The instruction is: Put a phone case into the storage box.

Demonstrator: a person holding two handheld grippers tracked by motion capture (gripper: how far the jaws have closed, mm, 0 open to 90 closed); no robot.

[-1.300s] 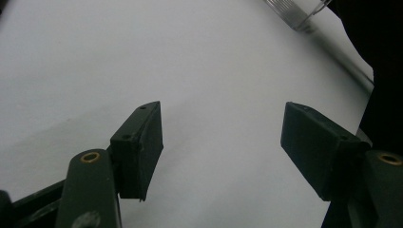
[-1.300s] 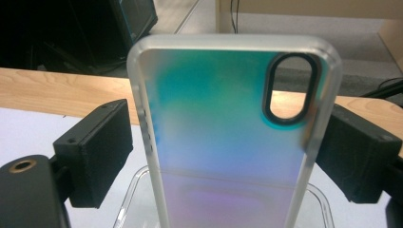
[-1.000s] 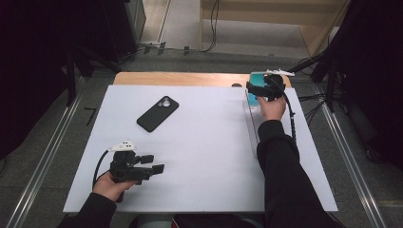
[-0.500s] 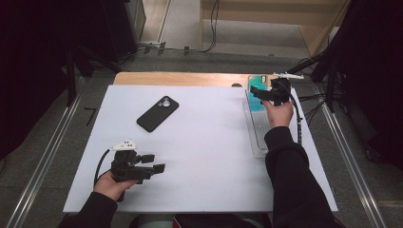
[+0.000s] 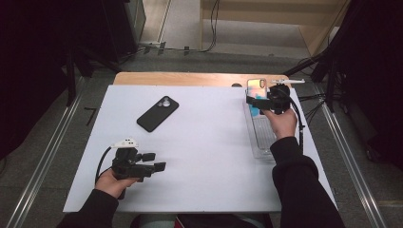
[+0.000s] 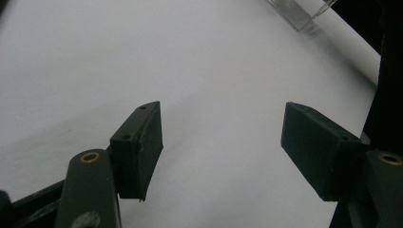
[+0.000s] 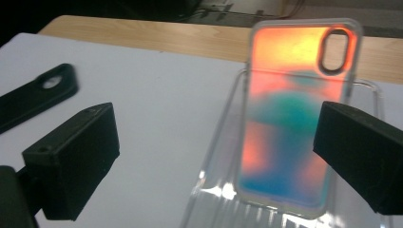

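Lab – rail-framed table [image 5: 199, 190], floor cables [image 5: 209, 28].

The task's thing is an iridescent phone case [image 7: 290, 118], orange at the top shading into teal and blue lower down, with a clear rim and a rounded camera cut-out at its upper corner. It stands nearly upright on its short end in the far end of a clear plastic tray [image 5: 260, 142], its back facing the person, at about 2 o'clock on the white desk [image 5: 204, 156]. A second case, a black phone case [image 5: 158, 113] with a round camera hole, lies flat on the desk at about 11 o'clock, turned diagonally and well apart from the tray.
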